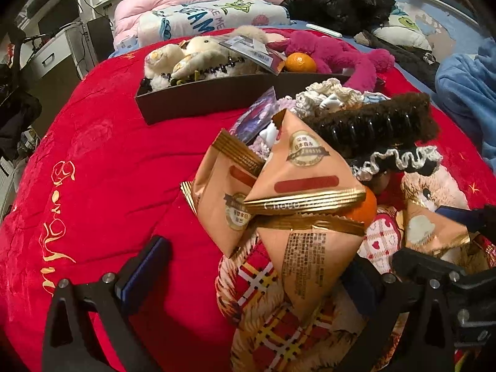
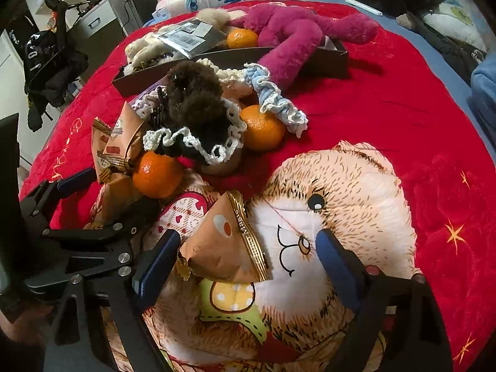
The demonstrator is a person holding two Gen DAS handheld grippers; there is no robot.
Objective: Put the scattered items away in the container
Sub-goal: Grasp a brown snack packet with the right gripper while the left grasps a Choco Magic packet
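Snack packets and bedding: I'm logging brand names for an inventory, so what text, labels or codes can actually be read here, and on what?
"Choco M...", rest blurred: gold seal strip of the top snack packet.
"KE ME": printed white blanket, cut off by folds.
Round seal on that packet: East Asian characters, too small to read.
Back-panel print on the lower packet: too small.
Barcode label on the grey bag: digits unreadable.
Gold script on the red blanket: illegible.

A: Where is the tray [image 2: 334,59]?
B: On the bed, behind the pile.
A: Its contents?
B: Plush toy [image 2: 297,31] and one mandarin [image 2: 242,37]; snack packets [image 1: 297,167] lie before it.
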